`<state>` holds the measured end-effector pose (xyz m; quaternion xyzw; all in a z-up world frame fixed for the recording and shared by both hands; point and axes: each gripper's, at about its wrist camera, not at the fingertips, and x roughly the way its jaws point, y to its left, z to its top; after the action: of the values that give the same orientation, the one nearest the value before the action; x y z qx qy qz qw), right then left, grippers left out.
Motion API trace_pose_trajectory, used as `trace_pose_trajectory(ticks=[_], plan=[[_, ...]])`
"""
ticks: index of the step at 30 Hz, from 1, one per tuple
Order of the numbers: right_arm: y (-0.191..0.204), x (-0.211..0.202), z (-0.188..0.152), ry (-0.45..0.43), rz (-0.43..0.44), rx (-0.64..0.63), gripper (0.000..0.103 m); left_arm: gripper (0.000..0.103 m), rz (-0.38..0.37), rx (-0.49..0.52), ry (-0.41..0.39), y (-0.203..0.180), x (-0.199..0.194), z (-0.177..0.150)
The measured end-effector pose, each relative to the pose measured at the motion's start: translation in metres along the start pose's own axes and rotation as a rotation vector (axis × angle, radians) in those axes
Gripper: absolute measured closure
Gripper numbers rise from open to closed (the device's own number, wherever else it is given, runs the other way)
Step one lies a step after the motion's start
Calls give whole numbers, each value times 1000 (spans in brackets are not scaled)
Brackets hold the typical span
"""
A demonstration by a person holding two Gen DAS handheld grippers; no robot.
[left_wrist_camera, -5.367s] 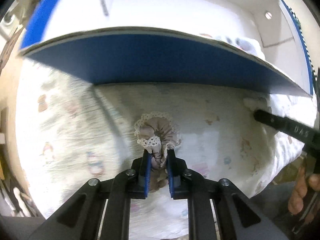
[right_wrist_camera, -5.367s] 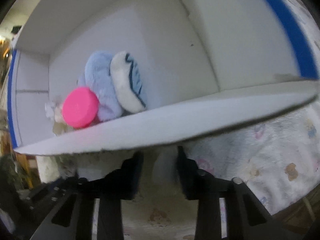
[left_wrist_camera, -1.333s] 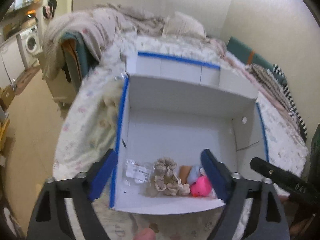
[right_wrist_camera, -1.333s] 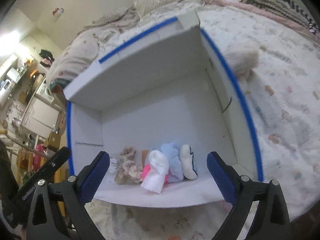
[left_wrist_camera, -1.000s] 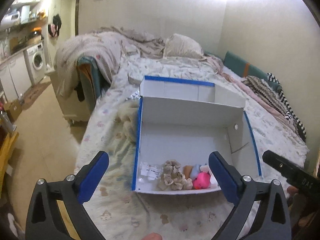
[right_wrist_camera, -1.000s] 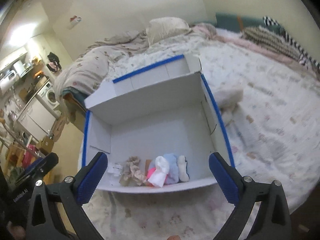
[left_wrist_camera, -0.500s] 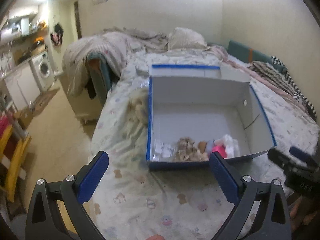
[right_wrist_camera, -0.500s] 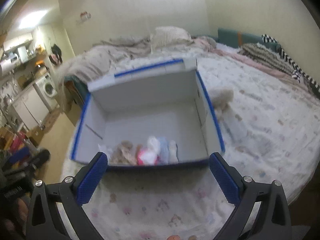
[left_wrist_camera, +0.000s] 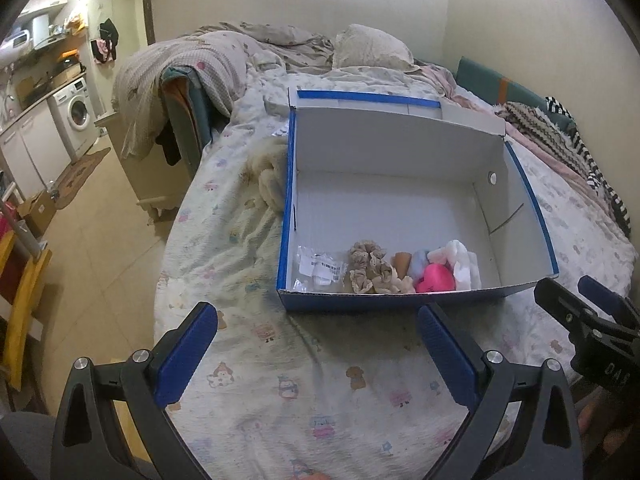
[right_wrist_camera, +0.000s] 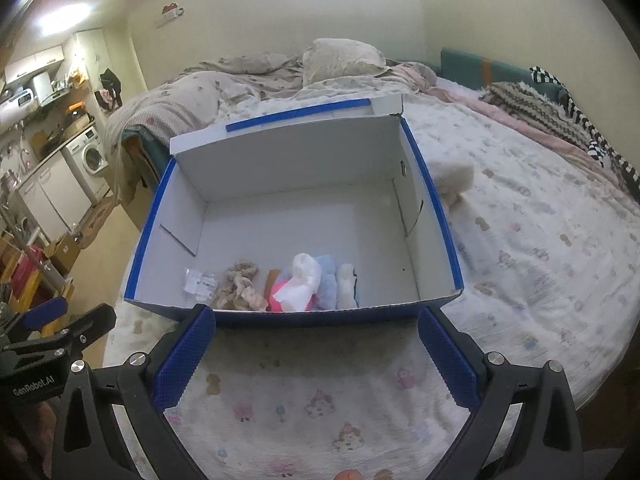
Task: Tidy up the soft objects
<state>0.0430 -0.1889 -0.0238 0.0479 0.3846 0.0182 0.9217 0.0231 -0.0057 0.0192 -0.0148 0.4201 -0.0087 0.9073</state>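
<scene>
A white box with blue edges [left_wrist_camera: 532, 216] [right_wrist_camera: 442, 220] stands open on the bed. Along its near wall lie a beige lace scrunchie [left_wrist_camera: 368, 266] [right_wrist_camera: 240, 284], a pink round toy [left_wrist_camera: 434, 278] [right_wrist_camera: 278, 298], a light blue plush [right_wrist_camera: 328, 276], white soft pieces [left_wrist_camera: 460, 260] [right_wrist_camera: 304, 278] and a clear packet with a label [left_wrist_camera: 320, 270] [right_wrist_camera: 200, 280]. My left gripper [left_wrist_camera: 316, 354] is open and empty, held back above the bedsheet in front of the box. My right gripper [right_wrist_camera: 316, 360] is open and empty, likewise short of the box.
A cream fluffy item [left_wrist_camera: 272, 184] lies on the bed left of the box, another [right_wrist_camera: 454, 178] lies to its right. Pillow and rumpled blankets [left_wrist_camera: 372, 50] are at the back. The bed edge and tiled floor [left_wrist_camera: 100, 216] are to the left.
Both grippers let go of their soft items into the box, opened wide and pulled back and up. The box now looks farther away in both views.
</scene>
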Motion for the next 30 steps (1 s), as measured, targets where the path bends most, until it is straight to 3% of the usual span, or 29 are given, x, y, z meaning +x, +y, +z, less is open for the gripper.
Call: trace_pose_trajectory(ticks=[30], plan=[[-4,-4,1,-8,-5,7,0,3,10,-7,3,3,3,-2]])
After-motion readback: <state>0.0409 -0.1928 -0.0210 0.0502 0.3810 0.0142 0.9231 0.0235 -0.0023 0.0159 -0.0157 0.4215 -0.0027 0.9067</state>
